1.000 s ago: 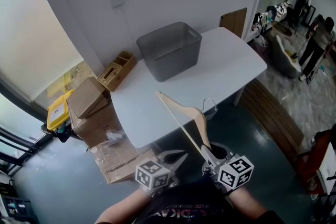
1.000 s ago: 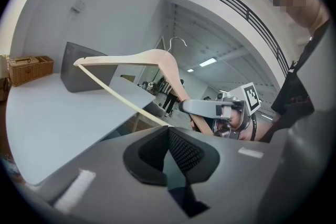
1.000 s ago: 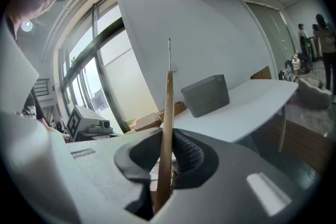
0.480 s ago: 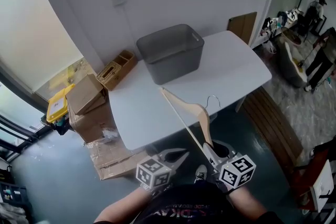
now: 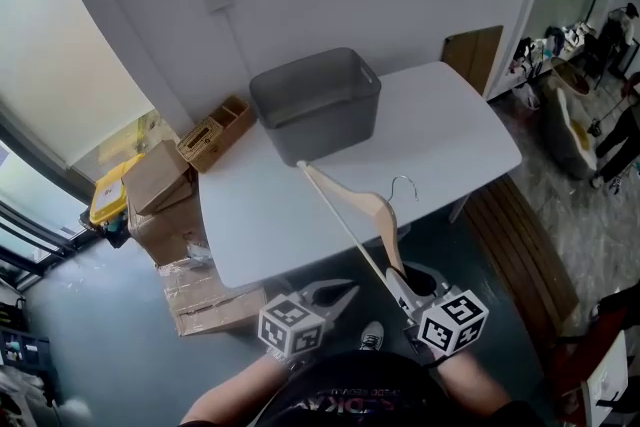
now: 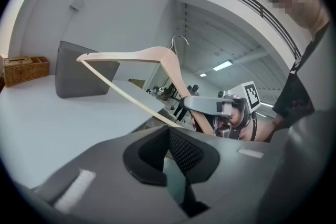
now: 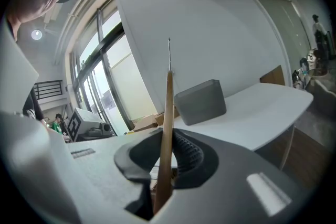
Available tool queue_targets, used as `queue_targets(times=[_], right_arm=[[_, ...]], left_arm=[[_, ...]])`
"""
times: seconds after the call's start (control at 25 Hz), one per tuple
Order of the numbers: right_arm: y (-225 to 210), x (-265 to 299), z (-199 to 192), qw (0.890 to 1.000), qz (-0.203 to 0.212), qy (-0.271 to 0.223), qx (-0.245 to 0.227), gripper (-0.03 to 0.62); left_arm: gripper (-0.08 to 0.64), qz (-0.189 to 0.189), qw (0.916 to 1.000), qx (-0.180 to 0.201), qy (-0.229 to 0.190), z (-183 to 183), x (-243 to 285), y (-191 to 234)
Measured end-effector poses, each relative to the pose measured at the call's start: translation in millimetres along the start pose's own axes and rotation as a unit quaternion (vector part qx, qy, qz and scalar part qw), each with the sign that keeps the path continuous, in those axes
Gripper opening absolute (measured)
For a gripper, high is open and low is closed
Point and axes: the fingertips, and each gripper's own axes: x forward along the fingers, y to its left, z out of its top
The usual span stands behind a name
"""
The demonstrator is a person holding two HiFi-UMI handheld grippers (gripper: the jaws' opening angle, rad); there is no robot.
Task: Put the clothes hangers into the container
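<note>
The right gripper (image 5: 397, 278), jaws closed on the hanger (image 5: 372, 205), has carried it over the table's (image 5: 450, 140) near edge, closer to the container (image 5: 315, 110), so the drop is near; the left gripper (image 5: 345, 291) is closed, empty.

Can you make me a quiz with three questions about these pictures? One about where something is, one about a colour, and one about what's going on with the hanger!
1. Where does the grey container stand?
A. On the floor
B. On the white table
C. On the cardboard boxes

2. What colour is the body of the hanger?
A. Pale wood
B. Red
C. Blue

3. What is the hanger's state?
A. Lying inside the container
B. Lying flat on the table
C. Clamped in the right gripper, up in the air

Answers:
1 B: the head view shows the container on the tabletop near the wall.
2 A: its arms and bar are light wood, with a metal hook.
3 C: the right gripper view shows its jaws shut on the hanger's wood.
</note>
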Motion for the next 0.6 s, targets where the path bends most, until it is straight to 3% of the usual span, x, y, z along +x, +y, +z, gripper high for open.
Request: queue_targets(times=[0.6], right_arm=[[-56,-14,31,0.999,0.043,0.011,-0.021,0.054]], left_arm=[[0.003,0.034,0.9993,-0.001,-0.017,28,60,-9]])
